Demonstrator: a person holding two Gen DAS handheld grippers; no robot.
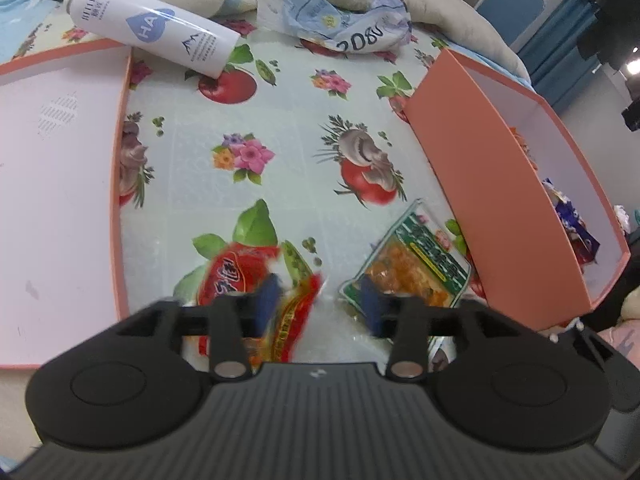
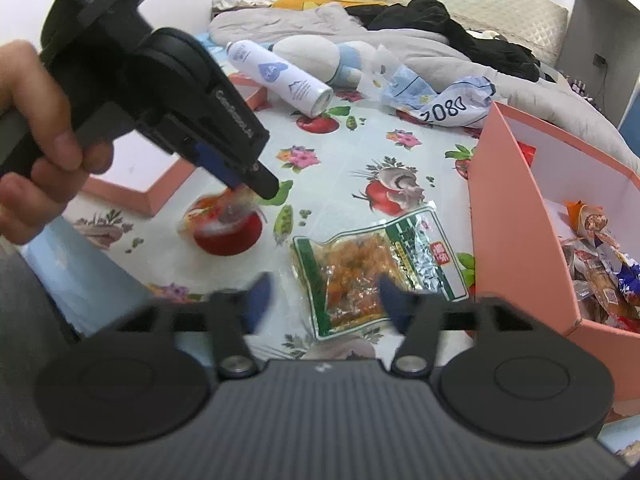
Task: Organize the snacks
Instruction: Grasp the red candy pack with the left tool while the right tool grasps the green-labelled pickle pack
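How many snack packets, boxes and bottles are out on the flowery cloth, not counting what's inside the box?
Snack packets: 2, a red packet and a green packet
Salmon-pink boxes: 2, a box with snacks and a shallow empty one
White bottles: 1, lying down
Total: 5

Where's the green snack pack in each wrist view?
Left wrist: green pack lower right of centre, just left of the pink box.
Right wrist: green pack centre, between the right gripper's open jaws.
Shared landmark: white bottle.
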